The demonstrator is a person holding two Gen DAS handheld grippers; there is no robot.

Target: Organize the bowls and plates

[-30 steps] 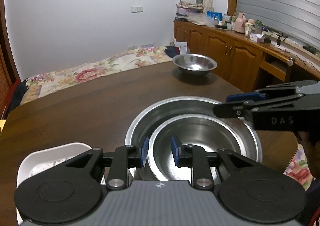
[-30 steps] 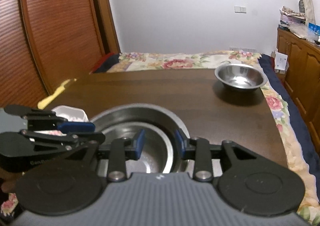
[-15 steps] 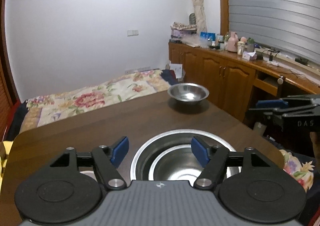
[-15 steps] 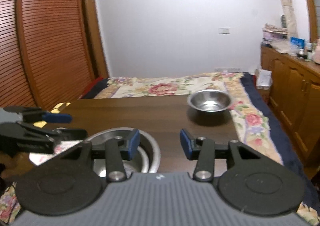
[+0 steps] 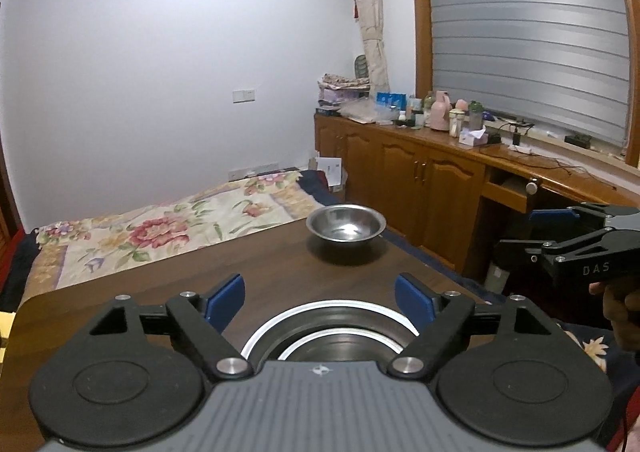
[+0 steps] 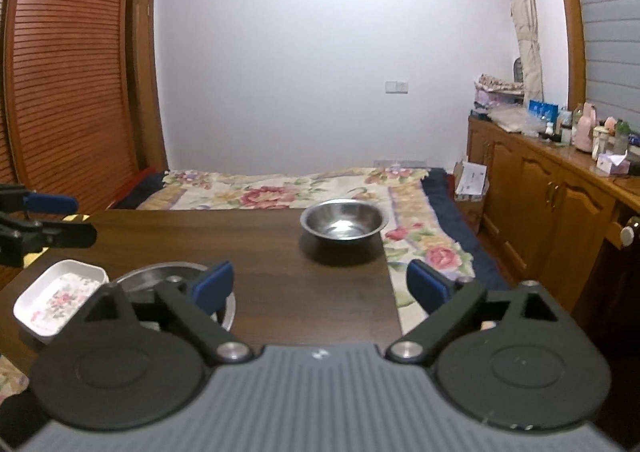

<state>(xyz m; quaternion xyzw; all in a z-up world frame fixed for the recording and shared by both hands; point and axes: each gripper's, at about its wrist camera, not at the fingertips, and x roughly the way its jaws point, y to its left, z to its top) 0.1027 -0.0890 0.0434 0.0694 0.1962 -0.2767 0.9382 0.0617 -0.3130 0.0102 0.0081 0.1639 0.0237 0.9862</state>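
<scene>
Two steel bowls, one nested in the other [image 5: 328, 332], sit on the dark wooden table [image 5: 260, 264] just below my left gripper [image 5: 319, 300]. Its jaws are opening, with nothing between them. A smaller steel bowl [image 5: 346, 228] stands alone near the table's far right corner. In the right wrist view my right gripper [image 6: 320, 286] hangs over the table's right edge, in line with that lone bowl [image 6: 344, 219]. Its jaws are opening too, and nothing is in them. The nested bowls [image 6: 176, 276] lie to its lower left, beside a white floral rectangular dish [image 6: 60, 296].
A bed with a floral cover [image 6: 280, 191] lies beyond the table. Wooden cabinets [image 5: 432, 187] with clutter on top run along the right wall. Louvred wooden doors [image 6: 68, 91] stand at the left. Each gripper shows at the edge of the other's view.
Both grippers opened wide, let go of the inner bowl's rim and lifted away from it. The right gripper also swung to the right, toward the lone bowl.
</scene>
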